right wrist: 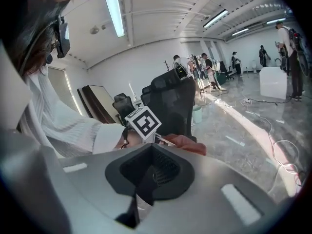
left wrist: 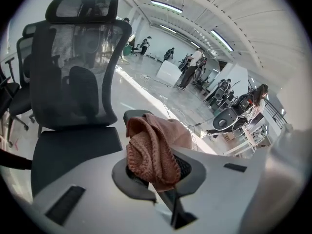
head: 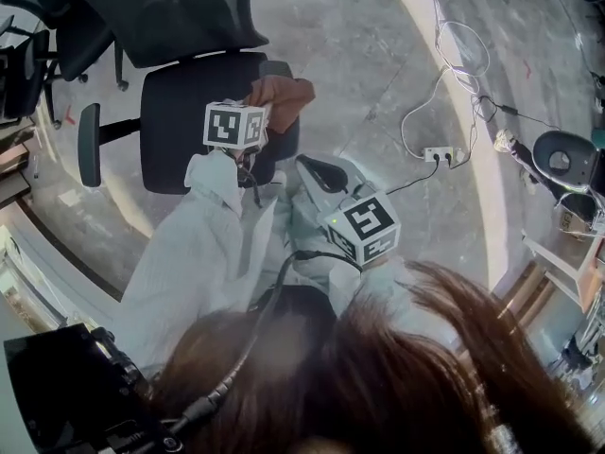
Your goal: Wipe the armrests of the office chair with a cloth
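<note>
In the head view the black office chair (head: 189,121) stands ahead, with its right armrest (head: 276,67) just beyond a brownish-pink knitted cloth (head: 282,96). My left gripper (head: 267,104) is shut on that cloth. In the left gripper view the cloth (left wrist: 153,150) bunches between the jaws and hangs over the armrest (left wrist: 138,115), beside the mesh backrest (left wrist: 78,77). My right gripper (head: 318,171) hovers nearer me, to the right of the chair seat. In the right gripper view it (right wrist: 148,172) is shut with nothing in it, behind the left gripper's marker cube (right wrist: 145,122) and the cloth (right wrist: 190,144).
The chair's left armrest (head: 88,145) sticks out at the far side. More dark chairs (head: 28,64) stand at the left. Cables and a white power strip (head: 441,154) lie on the floor at the right, near a grey stand (head: 564,159). People (left wrist: 187,72) stand far off.
</note>
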Demonstrator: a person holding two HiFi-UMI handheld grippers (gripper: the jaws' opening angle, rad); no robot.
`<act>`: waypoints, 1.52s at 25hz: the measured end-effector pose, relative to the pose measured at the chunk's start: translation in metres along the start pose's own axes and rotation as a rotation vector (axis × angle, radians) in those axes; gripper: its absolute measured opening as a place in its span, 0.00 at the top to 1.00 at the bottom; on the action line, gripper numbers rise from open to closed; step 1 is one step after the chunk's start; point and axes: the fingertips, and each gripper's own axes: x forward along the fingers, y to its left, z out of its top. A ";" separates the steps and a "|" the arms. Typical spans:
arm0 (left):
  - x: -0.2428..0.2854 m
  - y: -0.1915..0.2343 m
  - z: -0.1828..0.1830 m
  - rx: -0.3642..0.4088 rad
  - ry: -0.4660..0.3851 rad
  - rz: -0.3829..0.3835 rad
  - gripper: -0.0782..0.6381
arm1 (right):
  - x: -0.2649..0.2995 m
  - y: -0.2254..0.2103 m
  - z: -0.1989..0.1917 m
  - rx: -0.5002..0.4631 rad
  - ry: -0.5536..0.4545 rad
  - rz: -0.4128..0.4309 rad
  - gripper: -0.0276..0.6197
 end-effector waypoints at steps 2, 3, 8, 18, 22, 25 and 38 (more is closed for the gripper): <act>-0.011 -0.013 -0.020 0.000 0.005 -0.013 0.84 | -0.007 0.006 -0.001 -0.003 -0.009 -0.004 0.95; -0.016 -0.019 -0.030 0.003 0.009 -0.021 0.84 | -0.010 0.008 -0.002 -0.001 -0.012 -0.006 0.95; -0.043 -0.036 -0.069 0.017 0.003 -0.039 0.84 | -0.013 0.023 -0.008 0.013 -0.017 -0.010 0.95; -0.059 -0.049 -0.098 0.029 0.002 -0.040 0.84 | -0.022 0.041 -0.017 0.003 -0.011 0.017 0.95; -0.045 -0.036 -0.080 0.056 -0.014 -0.021 0.84 | -0.016 0.031 -0.022 0.013 0.001 0.011 0.95; -0.032 -0.030 -0.057 0.085 -0.031 -0.014 0.84 | -0.019 0.025 -0.026 0.026 0.013 -0.002 0.95; 0.007 0.040 0.082 0.061 -0.197 0.105 0.84 | -0.005 -0.011 -0.029 0.085 0.041 -0.025 0.95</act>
